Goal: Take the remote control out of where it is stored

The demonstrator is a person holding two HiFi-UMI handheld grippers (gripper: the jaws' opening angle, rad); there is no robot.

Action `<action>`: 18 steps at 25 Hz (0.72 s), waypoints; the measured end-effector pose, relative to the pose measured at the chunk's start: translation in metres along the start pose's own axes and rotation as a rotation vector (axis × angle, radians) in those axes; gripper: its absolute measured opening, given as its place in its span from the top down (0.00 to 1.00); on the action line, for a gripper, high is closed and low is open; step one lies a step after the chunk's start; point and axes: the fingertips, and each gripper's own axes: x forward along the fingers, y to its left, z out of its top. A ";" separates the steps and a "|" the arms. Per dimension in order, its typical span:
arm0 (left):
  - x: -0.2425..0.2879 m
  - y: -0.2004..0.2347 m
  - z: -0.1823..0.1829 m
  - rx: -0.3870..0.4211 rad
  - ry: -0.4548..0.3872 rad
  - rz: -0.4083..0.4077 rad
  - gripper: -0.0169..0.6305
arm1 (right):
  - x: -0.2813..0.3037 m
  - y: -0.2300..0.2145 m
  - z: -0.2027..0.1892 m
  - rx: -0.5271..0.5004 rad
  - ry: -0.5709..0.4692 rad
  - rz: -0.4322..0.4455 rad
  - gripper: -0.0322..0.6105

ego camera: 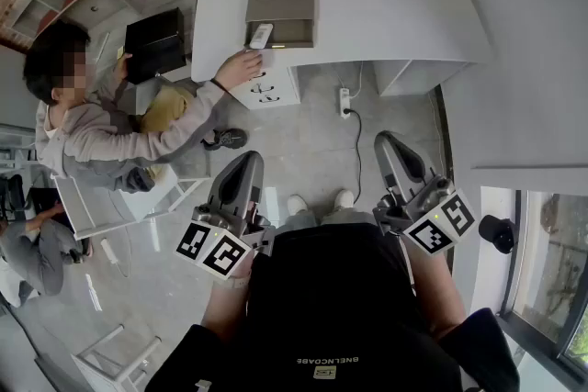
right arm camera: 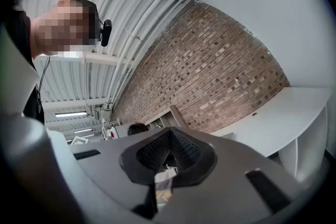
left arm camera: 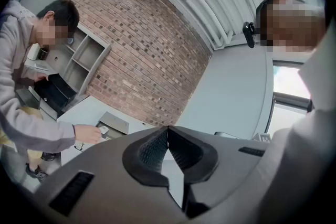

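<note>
Left gripper (ego camera: 243, 168): we see its jaws pressed together with nothing between them.
Right gripper (ego camera: 395, 147): its jaws are closed too and hold nothing.
Remote control (ego camera: 261, 36): it lies well ahead of both grippers, at the edge of the open grey box (ego camera: 287, 6) on the white tabletop (ego camera: 395, 9), by a seated person's hand (ego camera: 237, 69).

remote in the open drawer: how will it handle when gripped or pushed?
The remote is a slim white bar: probably rigid and light. It looks flat, so unlikely to roll. It lies angled at the front corner of the drawer, so a push may pivot it.

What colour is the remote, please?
The remote is white; the head view shows it best.
</note>
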 end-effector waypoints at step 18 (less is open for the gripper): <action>0.013 -0.006 -0.007 0.000 0.004 0.006 0.96 | -0.006 -0.017 0.005 0.027 -0.019 -0.008 0.94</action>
